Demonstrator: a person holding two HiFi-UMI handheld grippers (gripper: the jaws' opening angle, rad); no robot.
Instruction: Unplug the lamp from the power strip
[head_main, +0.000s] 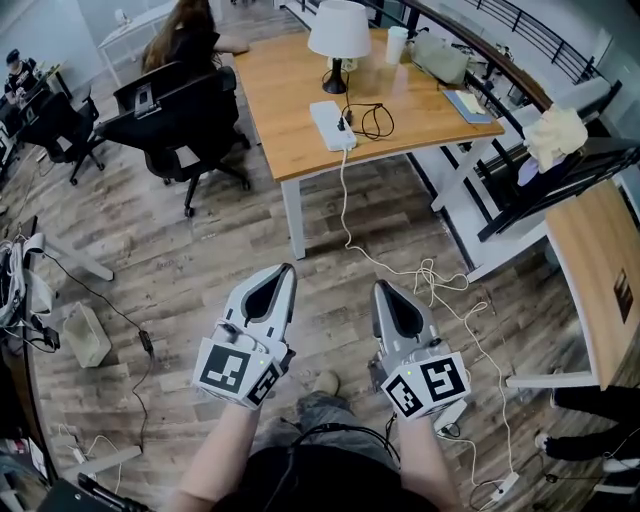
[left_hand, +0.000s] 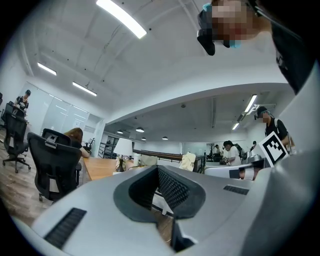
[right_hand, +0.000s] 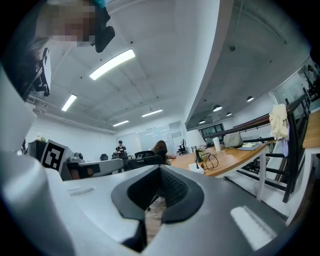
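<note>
A lamp (head_main: 338, 32) with a white shade stands on the wooden table (head_main: 290, 70) far ahead of me. In front of it lies a white power strip (head_main: 330, 125) with the lamp's black plug (head_main: 344, 124) in it and a coiled black cord (head_main: 373, 121) beside it. My left gripper (head_main: 285, 272) and right gripper (head_main: 379, 290) hang low over the wood floor, well short of the table, both shut with nothing in them. The left gripper view shows the lamp (left_hand: 124, 148) far off. In the right gripper view the power strip (right_hand: 196, 168) and cord (right_hand: 209, 160) look small.
A white cable (head_main: 344, 205) drops from the strip and tangles across the floor (head_main: 450, 290). Black office chairs (head_main: 175, 120) and a seated person (head_main: 185, 35) are left of the table. A cup (head_main: 397, 44) and grey bag (head_main: 440, 56) sit on it. Another wooden table (head_main: 600, 270) stands right.
</note>
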